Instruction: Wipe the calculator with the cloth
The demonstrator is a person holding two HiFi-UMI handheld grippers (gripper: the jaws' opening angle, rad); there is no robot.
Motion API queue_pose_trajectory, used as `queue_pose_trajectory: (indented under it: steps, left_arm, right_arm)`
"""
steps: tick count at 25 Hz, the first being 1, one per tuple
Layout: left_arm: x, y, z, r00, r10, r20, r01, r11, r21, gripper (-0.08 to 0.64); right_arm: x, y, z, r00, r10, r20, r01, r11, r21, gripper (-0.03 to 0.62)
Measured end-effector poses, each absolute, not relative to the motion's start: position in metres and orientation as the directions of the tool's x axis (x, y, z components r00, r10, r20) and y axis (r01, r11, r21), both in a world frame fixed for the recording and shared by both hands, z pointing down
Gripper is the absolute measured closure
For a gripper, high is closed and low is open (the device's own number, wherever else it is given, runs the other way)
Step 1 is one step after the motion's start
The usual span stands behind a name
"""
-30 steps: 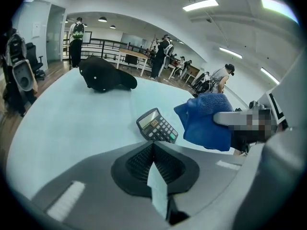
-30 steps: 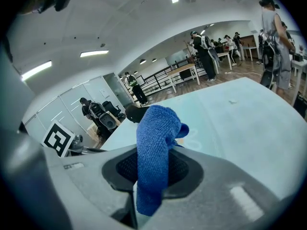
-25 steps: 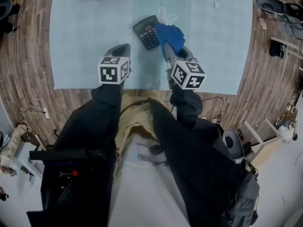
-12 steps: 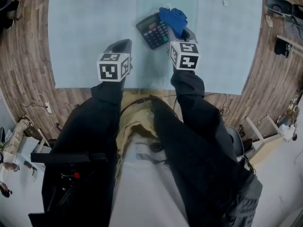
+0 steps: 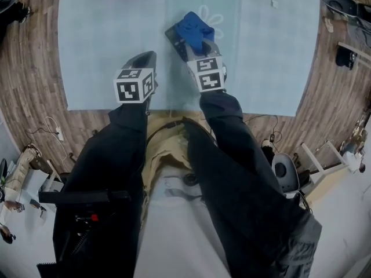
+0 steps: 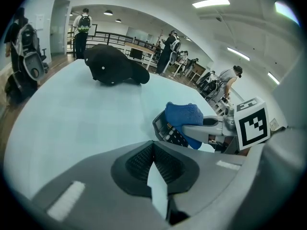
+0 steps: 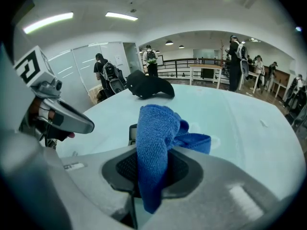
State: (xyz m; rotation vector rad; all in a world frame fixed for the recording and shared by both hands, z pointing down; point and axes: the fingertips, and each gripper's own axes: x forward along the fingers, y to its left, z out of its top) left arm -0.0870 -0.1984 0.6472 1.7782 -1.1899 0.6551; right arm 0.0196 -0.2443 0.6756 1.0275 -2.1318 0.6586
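A dark calculator (image 5: 175,41) lies on the pale blue table cover (image 5: 104,45), mostly hidden under a bunched blue cloth (image 5: 194,29). My right gripper (image 5: 197,46) is shut on that cloth and presses it down on the calculator. In the right gripper view the cloth (image 7: 154,140) hangs between the jaws and only a sliver of the calculator (image 7: 132,131) shows behind it. My left gripper (image 5: 145,61) rests shut and empty on the cover, to the left of the calculator and apart from it. The left gripper view shows the calculator's keys (image 6: 169,132) under the cloth (image 6: 184,116).
A black cap (image 6: 113,66) lies at the far side of the table. A faint white flower outline (image 5: 210,14) and a small white scrap (image 5: 273,4) mark the cover. Wooden floor (image 5: 35,62) surrounds the table; people stand far behind.
My right gripper has carried the cloth leftward, from the calculator's right edge to on top of it. The left gripper has hardly moved.
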Motion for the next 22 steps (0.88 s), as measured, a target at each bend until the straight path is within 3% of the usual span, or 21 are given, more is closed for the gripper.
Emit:
queue_pose_trajectory:
  steps: [12, 22]
  left_arm:
    - [-0.091, -0.188, 0.634, 0.401, -0.483, 0.778, -0.914, -0.159, 0.373, 0.558]
    - [-0.089, -0.177, 0.621, 0.414, -0.51, 0.754, -0.908, -0.165, 0.386, 0.558]
  right_arm:
    - [-0.025, -0.197, 0.664, -0.588, -0.345, 0.732, -0.711, 0.653, -0.262, 0.502]
    - [0.013, -0.199, 0.604, -0.608, -0.471, 0.64, -0.763, 0.57, -0.305, 0.501]
